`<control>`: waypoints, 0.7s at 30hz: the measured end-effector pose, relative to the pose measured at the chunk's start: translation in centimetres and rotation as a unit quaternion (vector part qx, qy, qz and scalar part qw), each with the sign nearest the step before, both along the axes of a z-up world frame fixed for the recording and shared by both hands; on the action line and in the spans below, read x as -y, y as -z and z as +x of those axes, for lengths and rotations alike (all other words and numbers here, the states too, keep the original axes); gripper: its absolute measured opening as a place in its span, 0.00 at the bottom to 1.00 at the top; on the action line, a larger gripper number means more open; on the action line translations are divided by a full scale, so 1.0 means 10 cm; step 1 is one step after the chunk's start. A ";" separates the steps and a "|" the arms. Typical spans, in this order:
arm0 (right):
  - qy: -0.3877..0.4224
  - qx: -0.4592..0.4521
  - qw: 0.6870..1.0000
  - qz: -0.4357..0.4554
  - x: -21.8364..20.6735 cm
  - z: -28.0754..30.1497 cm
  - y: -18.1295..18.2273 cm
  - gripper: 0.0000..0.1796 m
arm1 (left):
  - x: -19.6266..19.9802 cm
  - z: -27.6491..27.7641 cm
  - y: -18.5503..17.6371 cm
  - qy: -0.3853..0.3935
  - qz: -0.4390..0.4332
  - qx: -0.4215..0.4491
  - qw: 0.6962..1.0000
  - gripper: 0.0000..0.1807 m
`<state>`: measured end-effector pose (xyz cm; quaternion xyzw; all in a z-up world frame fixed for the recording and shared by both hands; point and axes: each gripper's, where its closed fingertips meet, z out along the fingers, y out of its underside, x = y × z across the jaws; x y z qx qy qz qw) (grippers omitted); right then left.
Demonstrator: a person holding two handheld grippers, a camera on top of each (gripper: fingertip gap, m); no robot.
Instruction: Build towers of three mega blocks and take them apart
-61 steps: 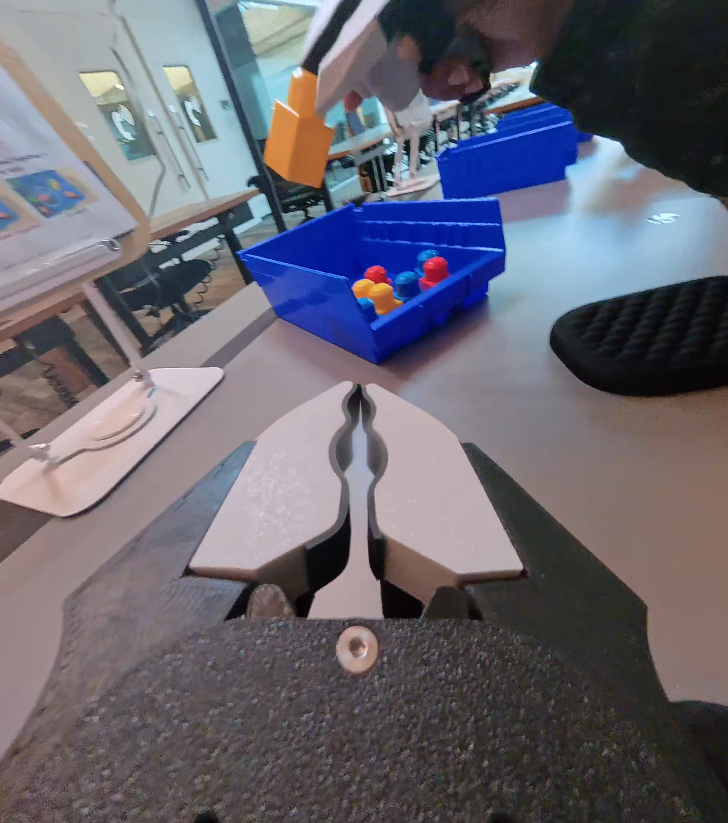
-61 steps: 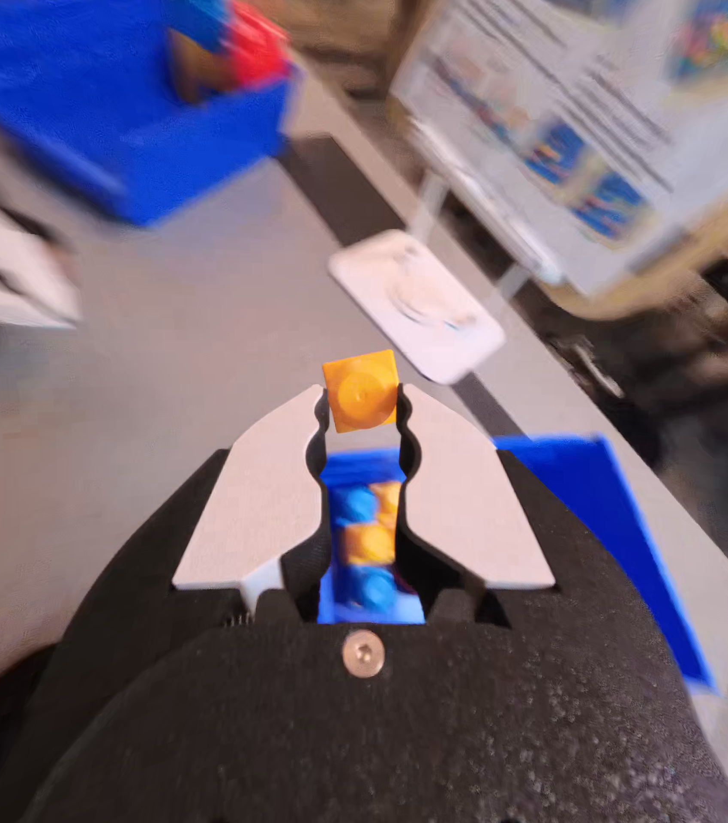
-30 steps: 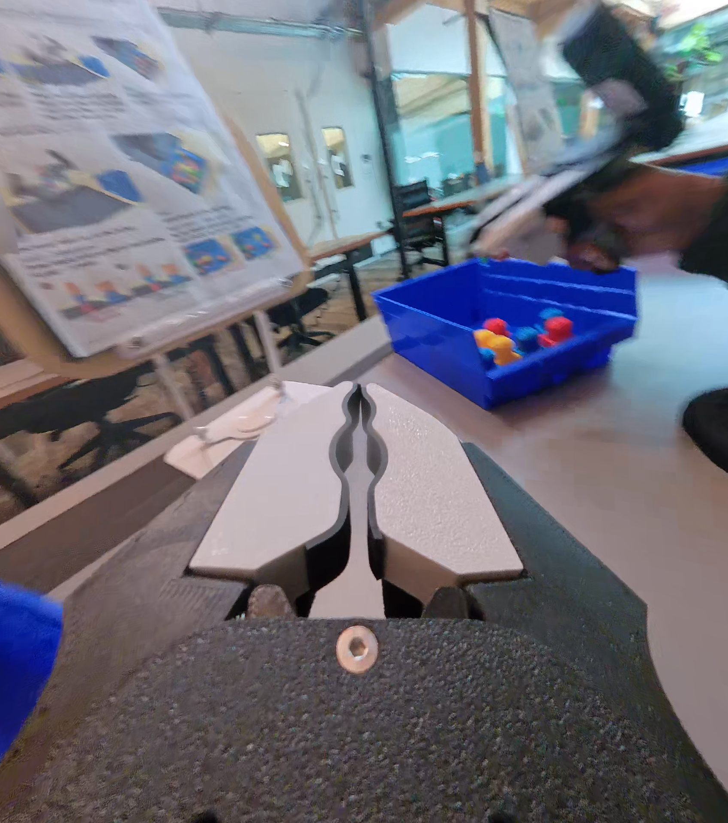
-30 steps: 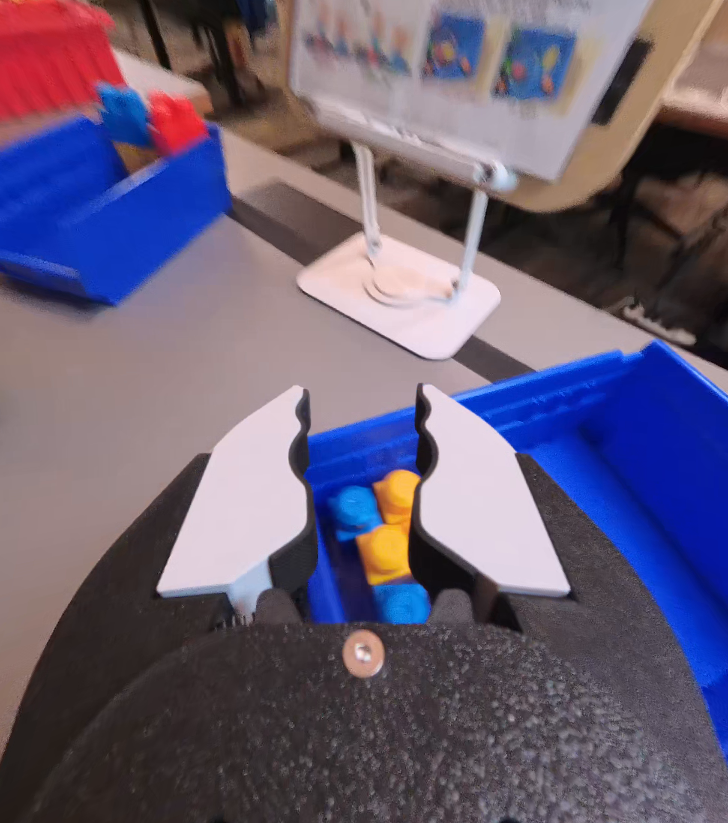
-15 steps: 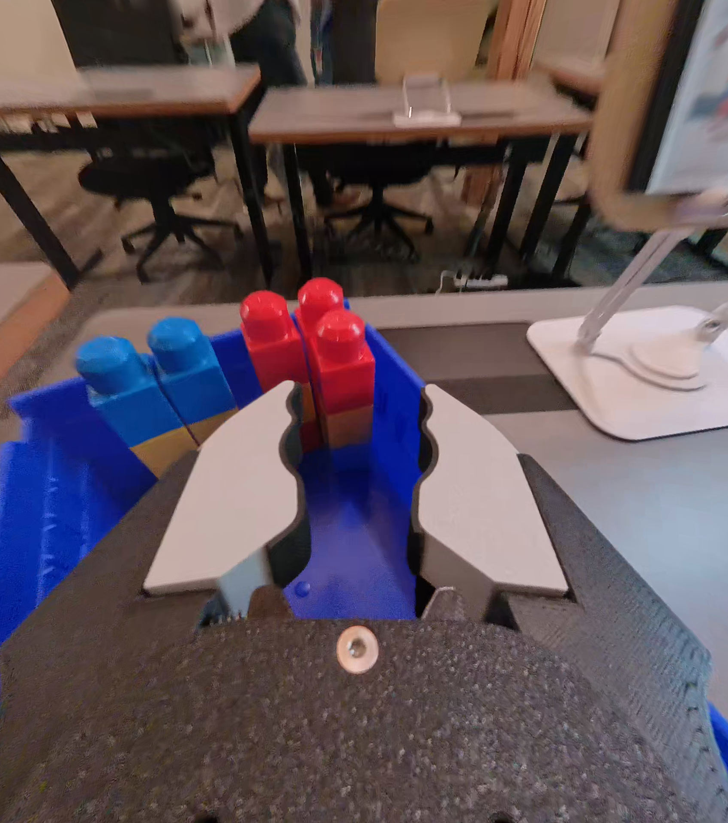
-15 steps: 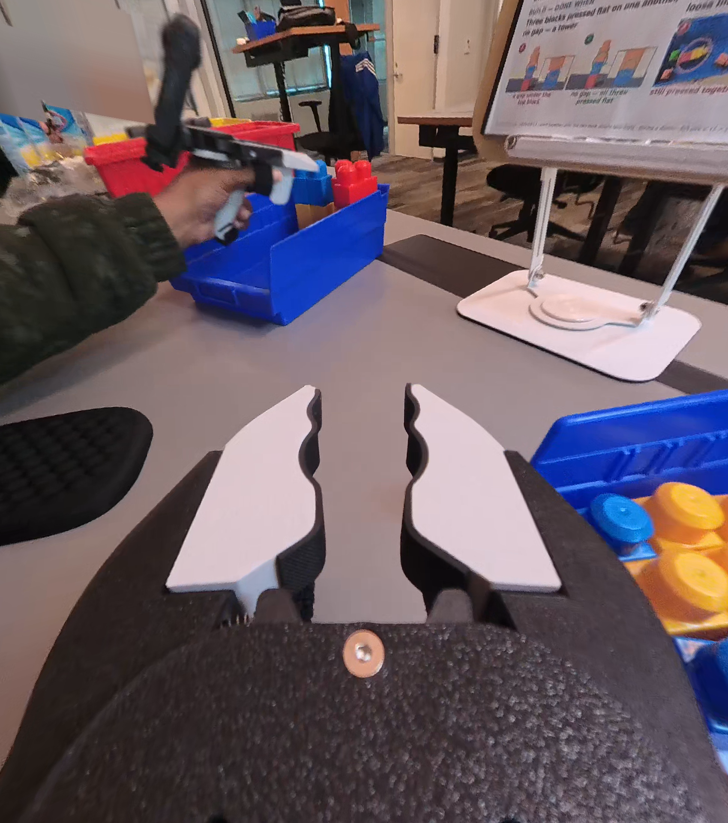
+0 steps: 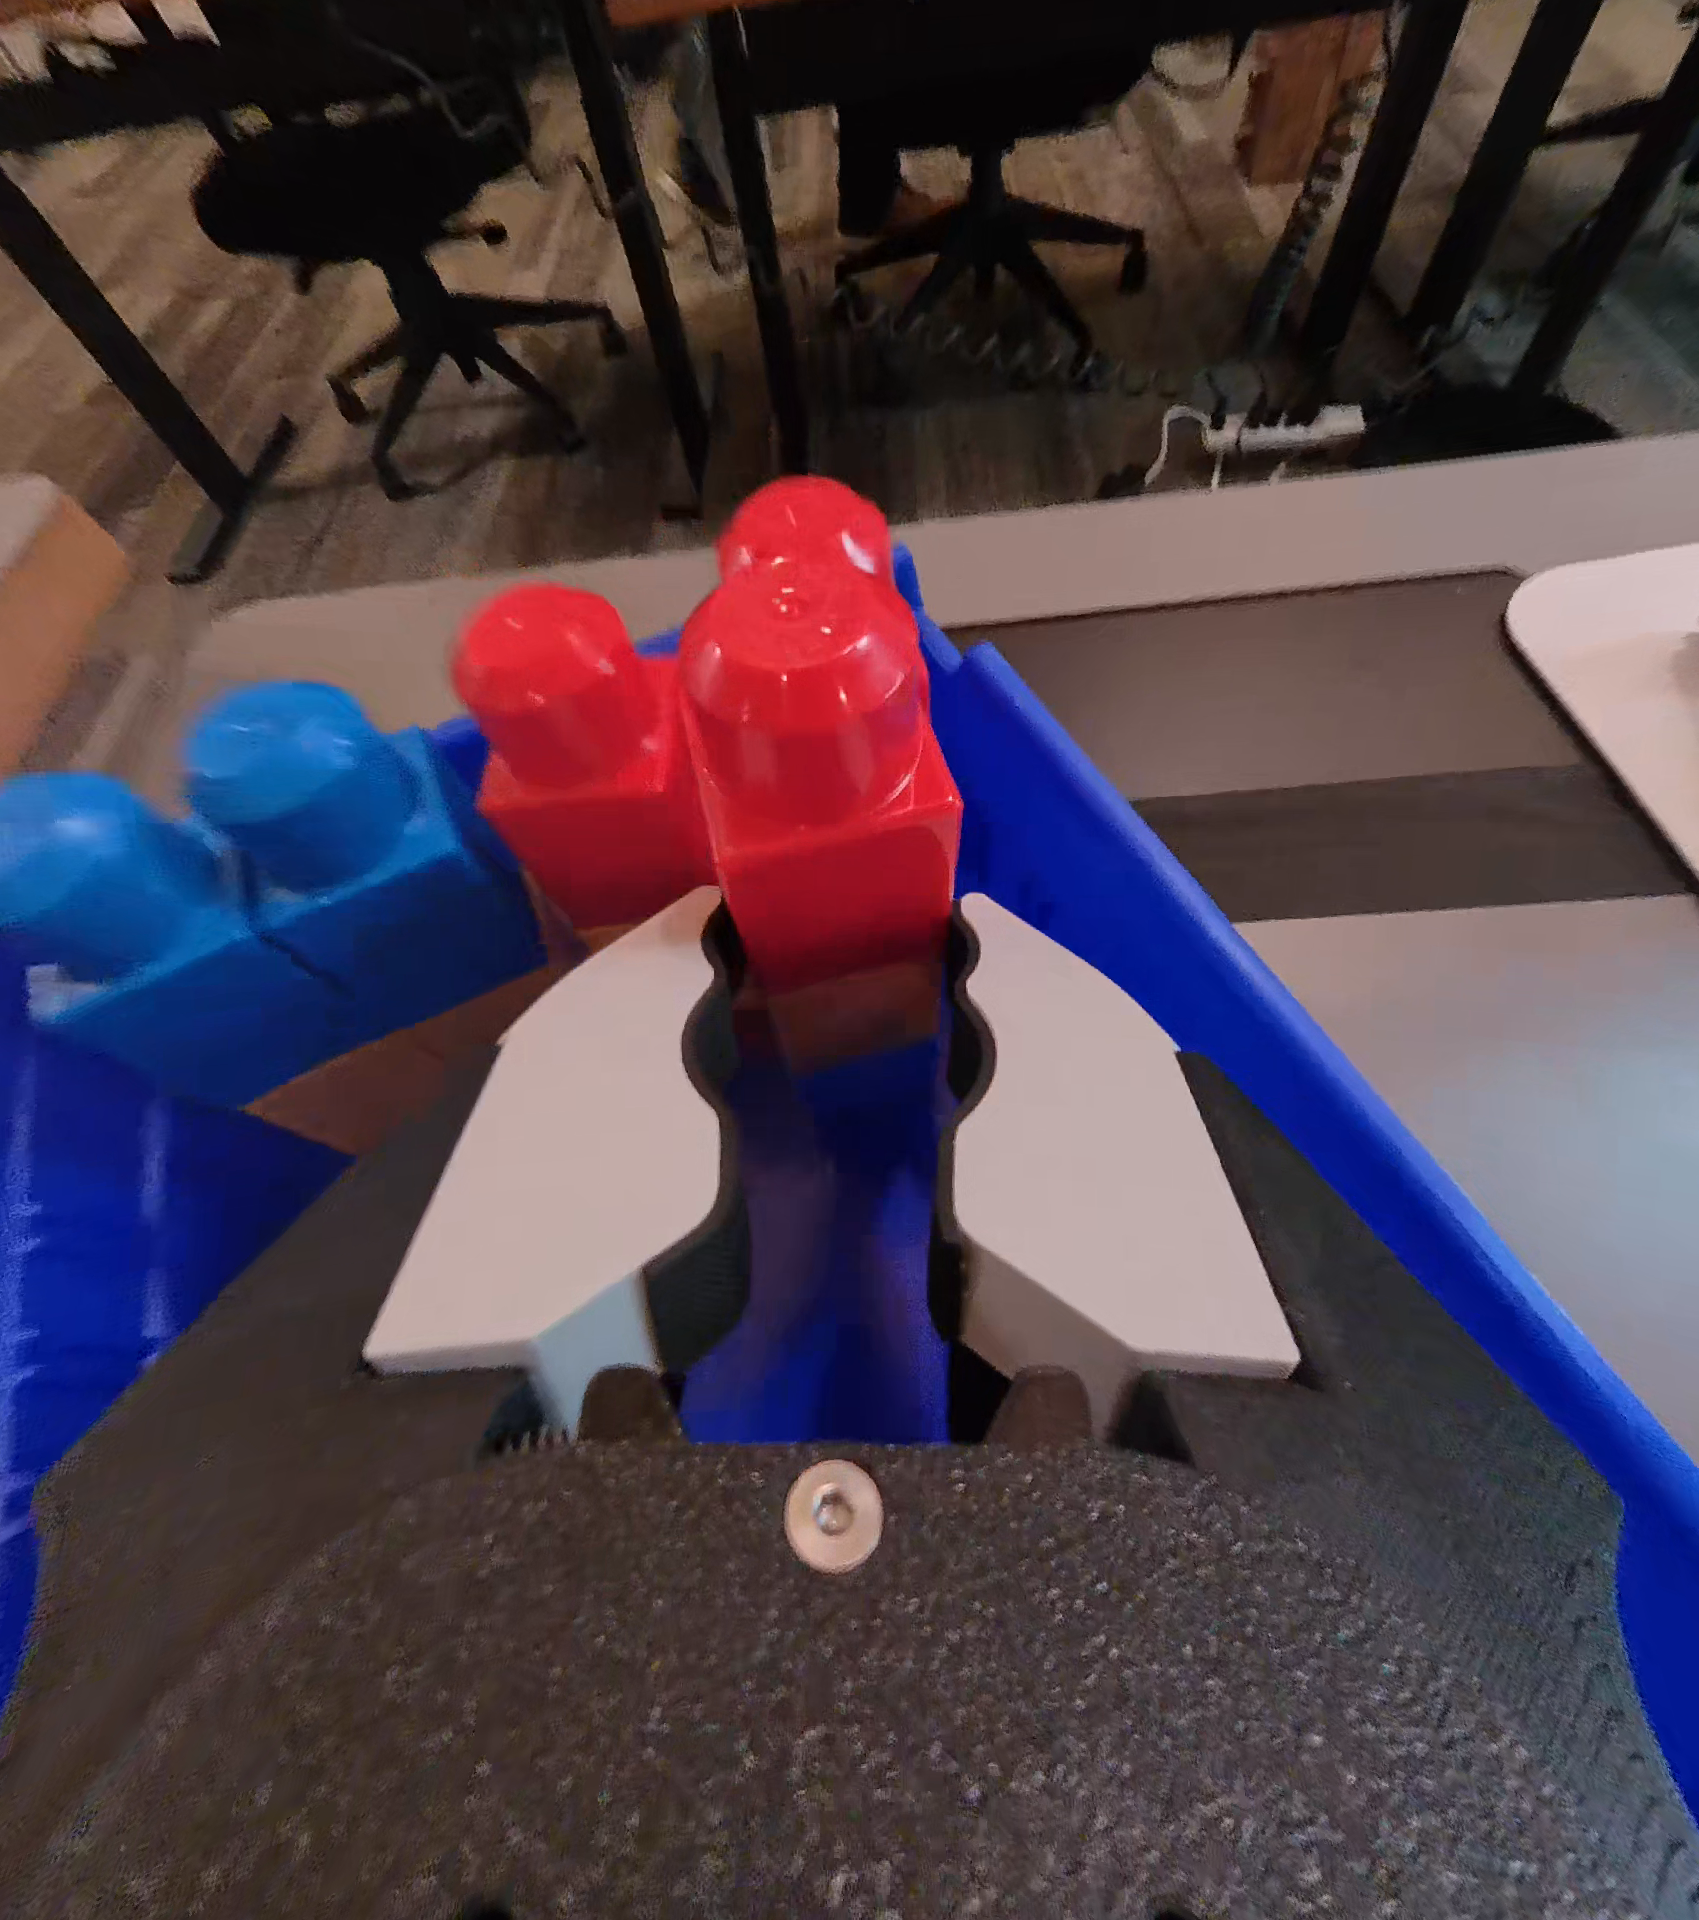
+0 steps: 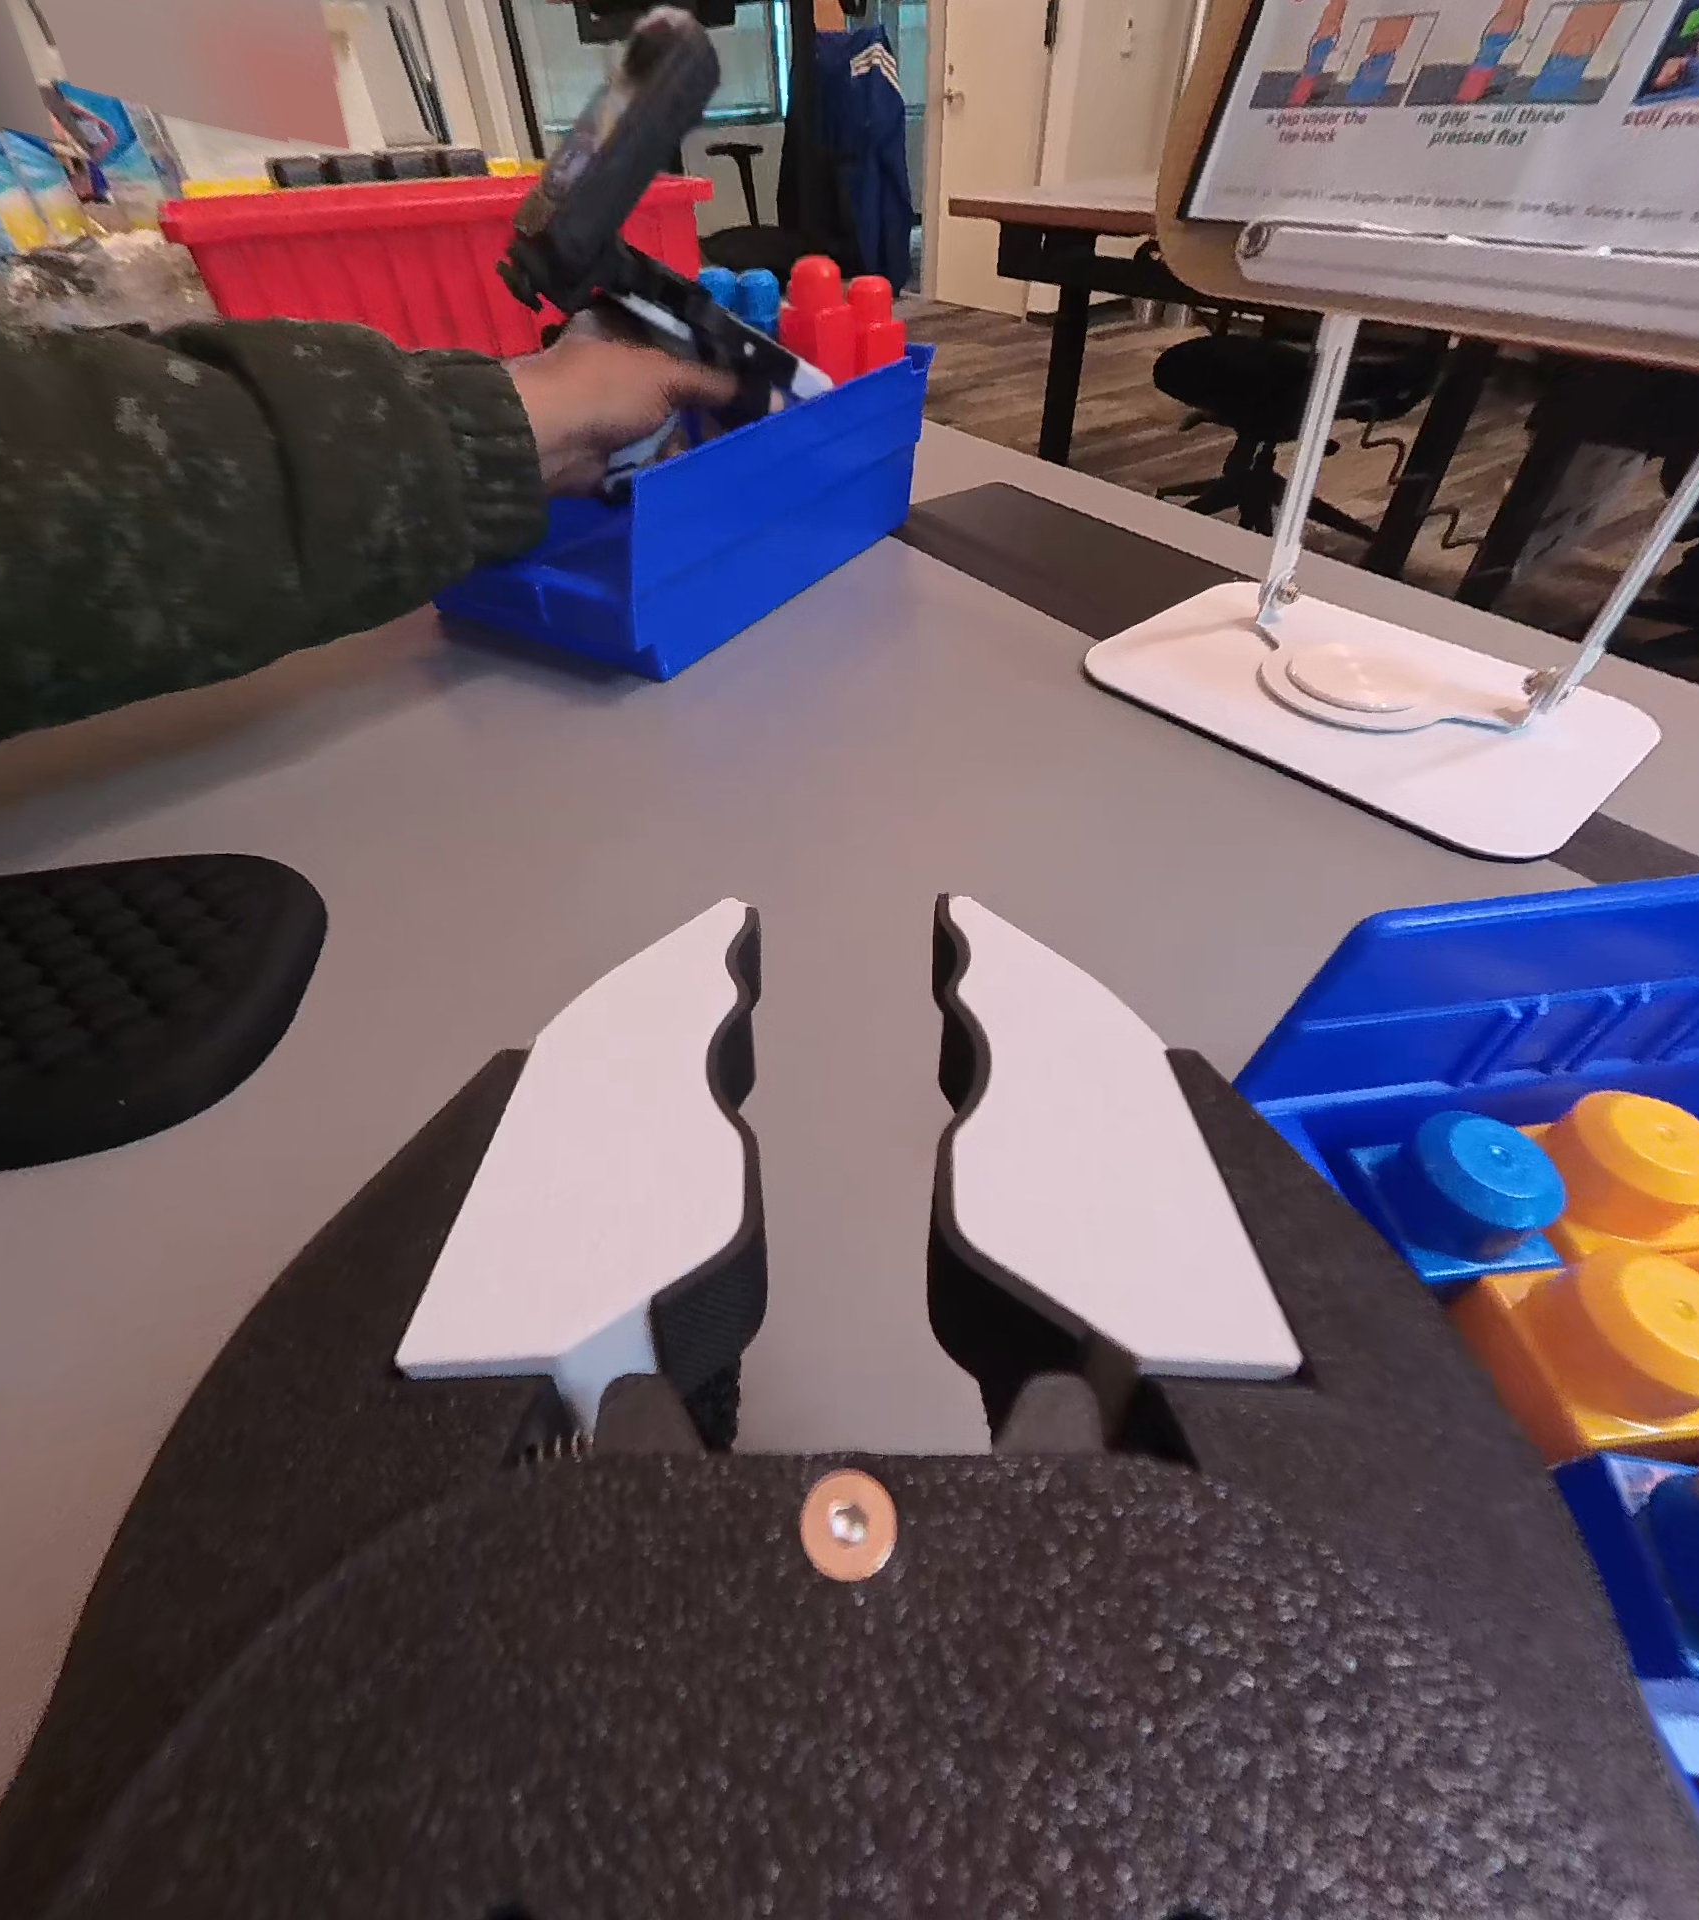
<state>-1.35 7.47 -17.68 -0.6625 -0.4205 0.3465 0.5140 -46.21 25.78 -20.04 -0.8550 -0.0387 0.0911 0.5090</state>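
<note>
My left gripper sits inside a blue bin, its white fingers either side of a red tower at 12 o'clock. Fingers look to touch the tower's lower sides, but the view is blurred; I cannot tell if they actually clamp it. Gap is narrow, about one block wide.

Left view only: two more red studs behind and left of the tower, at 11 o'clock; two blue blocks at 9–10 o'clock, tilted, with a brown-orange layer beneath them. A white stand base at 2 o'clock on the grey table. Chairs and desk legs beyond the table edge.

Right view: my right gripper is held above bare table, fingers parted by a moderate gap, nothing between them. A second bin at 3–4 o'clock holds orange blocks and blue ones, studs up, lying loose.

Right view only: the left gripper seen from afar at 11 o'clock, gripped by a hand in a dark green sleeve, dipped into the far bin, red and blue towers standing at its far end. Red crate behind. Black pad at 9 o'clock. Instruction board on its stand at 1–2 o'clock.
</note>
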 end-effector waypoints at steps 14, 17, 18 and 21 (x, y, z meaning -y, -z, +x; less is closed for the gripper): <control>-0.004 0.006 0.996 0.092 0.19 -0.46 -0.61 0.23 | 1.42 2.57 -1.08 0.284 0.171 -0.232 0.915 0.21; 0.000 0.014 0.994 0.111 0.23 -0.65 -0.70 0.25 | 1.66 3.16 -0.80 0.329 0.154 -0.292 0.885 0.20; 0.003 0.020 0.993 0.114 0.23 -0.70 -0.68 0.27 | 1.71 3.29 -0.71 0.337 0.149 -0.313 0.875 0.20; 0.013 0.042 0.992 0.115 0.21 -0.80 -0.52 0.29 | 1.81 3.53 -0.50 0.350 0.138 -0.379 0.845 0.20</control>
